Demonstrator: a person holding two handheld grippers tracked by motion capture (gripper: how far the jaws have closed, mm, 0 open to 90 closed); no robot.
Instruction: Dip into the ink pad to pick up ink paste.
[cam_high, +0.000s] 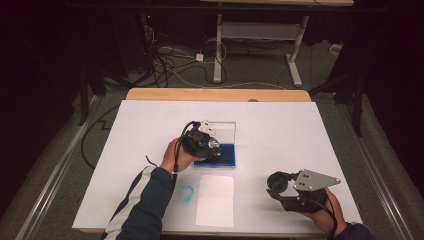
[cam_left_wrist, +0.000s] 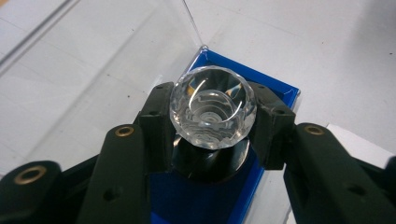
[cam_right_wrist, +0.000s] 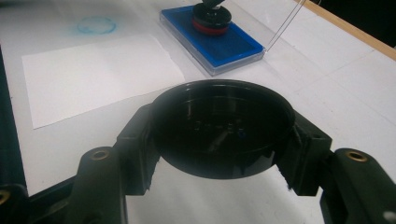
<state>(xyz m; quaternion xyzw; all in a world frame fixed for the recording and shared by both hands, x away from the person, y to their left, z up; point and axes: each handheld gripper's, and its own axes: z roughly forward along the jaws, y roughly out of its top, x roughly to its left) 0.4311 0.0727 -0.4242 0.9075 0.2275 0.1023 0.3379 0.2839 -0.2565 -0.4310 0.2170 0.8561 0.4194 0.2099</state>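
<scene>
- My left gripper (cam_left_wrist: 212, 140) pinches a stamp by its clear faceted knob (cam_left_wrist: 213, 113); the two black jaws press on the knob from both sides.
- Under the knob I see the dark round body of the stamp (cam_left_wrist: 210, 163), and it stands on the blue ink pad (cam_high: 220, 155).
- The ink pad lies in an open case near the middle of the desk (cam_high: 300, 130), a little toward the left edge. Its transparent lid (cam_high: 225, 131) stands up on the far side of the pad.
- In the right gripper view, the stamp (cam_right_wrist: 211, 18) shows a red ring at its base, which touches the blue surface of the pad (cam_right_wrist: 224, 44).
- My right gripper (cam_high: 287, 192) holds a round black cap (cam_right_wrist: 222, 126) between its jaws; the jaws close on its sides, and the open side of the cap faces up.
- This gripper is near the front right corner of the desk, well apart from the ink pad.
- A white sheet of paper (cam_high: 215, 200) lies flat near the front edge of the desk, between my two hands and just in front of the ink pad.
- A round blue stamped mark (cam_high: 185, 193) is on the desk surface just to the left of the paper, not on the paper itself.
- My left hand (cam_high: 175, 156) is at the left side of the ink pad.
</scene>
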